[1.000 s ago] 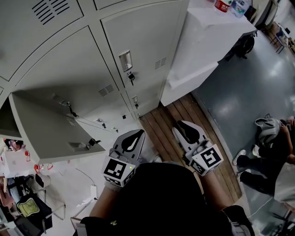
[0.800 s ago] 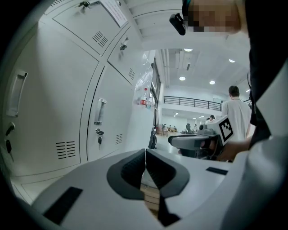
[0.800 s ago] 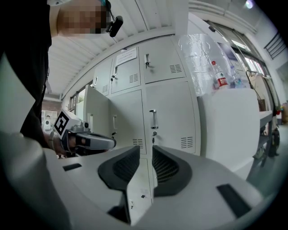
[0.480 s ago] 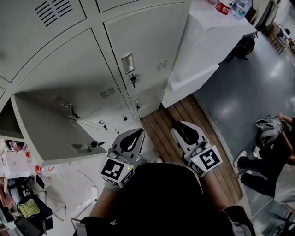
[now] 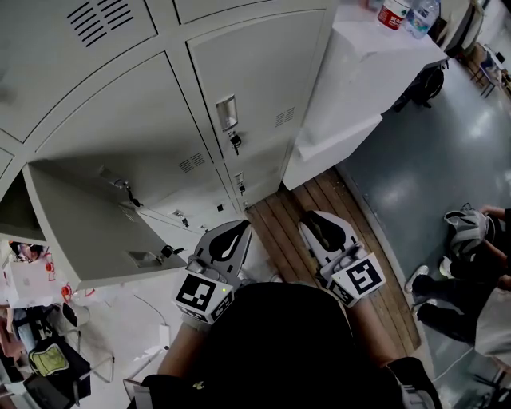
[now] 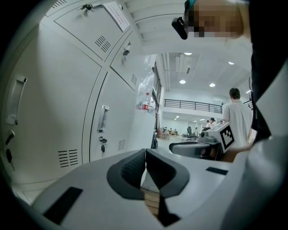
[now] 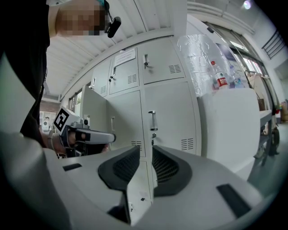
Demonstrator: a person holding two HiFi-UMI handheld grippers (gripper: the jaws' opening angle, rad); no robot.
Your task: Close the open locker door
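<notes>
The open locker door [image 5: 88,228] is grey and swings out from the locker bank at the left of the head view, with a latch and key on its inner face. In the right gripper view this door [image 7: 95,112] stands ajar to the left of the closed lockers. My left gripper [image 5: 238,230] hovers just right of the door's free edge without touching it; its jaws [image 6: 145,155] are shut and hold nothing. My right gripper [image 5: 314,218] is level with it over the wooden boards, and its jaws [image 7: 146,157] stand a little apart with nothing between them.
Closed grey lockers [image 5: 255,88] with handles and keys fill the wall ahead. A white cabinet [image 5: 359,80] carrying bottles [image 5: 391,12] juts out at the right. Wooden boards [image 5: 291,212] lie underfoot. A person [image 5: 471,272] sits on the floor at far right. Bags [image 5: 44,359] lie at lower left.
The head view has shifted slightly, so the lockers sit a little lower and further right. Both grippers stay in almost the same place, and the door has not moved.
</notes>
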